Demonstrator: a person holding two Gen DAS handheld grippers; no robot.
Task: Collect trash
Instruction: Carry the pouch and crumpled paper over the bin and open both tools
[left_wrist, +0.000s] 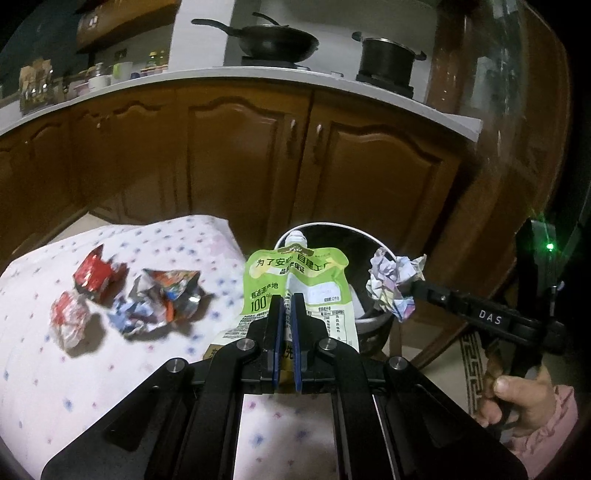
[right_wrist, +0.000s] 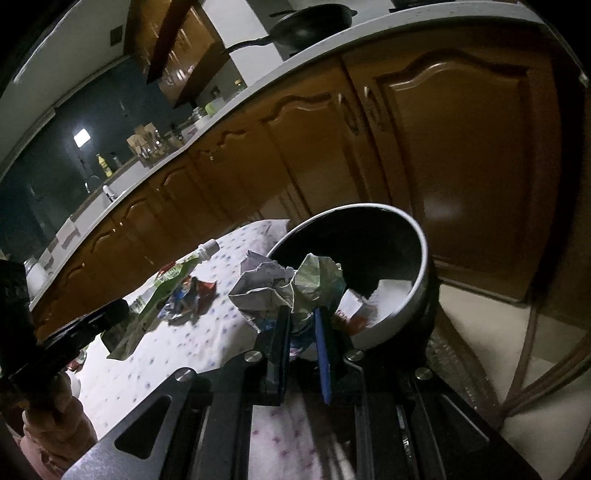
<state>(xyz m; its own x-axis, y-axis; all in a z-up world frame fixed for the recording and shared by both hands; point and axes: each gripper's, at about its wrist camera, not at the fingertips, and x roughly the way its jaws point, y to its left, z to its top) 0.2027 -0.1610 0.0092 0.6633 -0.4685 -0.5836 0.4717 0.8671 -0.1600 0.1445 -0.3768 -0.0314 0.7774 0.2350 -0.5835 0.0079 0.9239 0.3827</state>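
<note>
Between my left gripper's (left_wrist: 287, 301) blue pads sat a green pouch (left_wrist: 295, 280), clamped at its lower half so its white cap pointed up and away from me, over the near rim of the bin (left_wrist: 325, 226). My right gripper (right_wrist: 303, 314) was pinched on a paper ball (right_wrist: 284, 284), white and crumpled with some colour print, and held it at the bin's edge (right_wrist: 421, 236); from the left camera that ball (left_wrist: 393, 282) hung just right of the pouch, above the bin's opening. Inside the bin I could see white scraps and something with red print (right_wrist: 369, 306), too dim to name. On the cloth (left_wrist: 110, 369), white with small blue and pink dots, three wrappers lay to my left: a red one (left_wrist: 98, 275), a red-and-white one (left_wrist: 70, 319) just beside it, and a crumpled foil one (left_wrist: 162, 301) with blue and orange on it. They were blurred. My right hand (left_wrist: 521, 398), in a pink sleeve (left_wrist: 554, 435), gripped the handle low at the right. Brown cupboards (left_wrist: 236, 147) stood behind, with a wok (left_wrist: 277, 42) and a pot (left_wrist: 388, 55) on the counter above.
</note>
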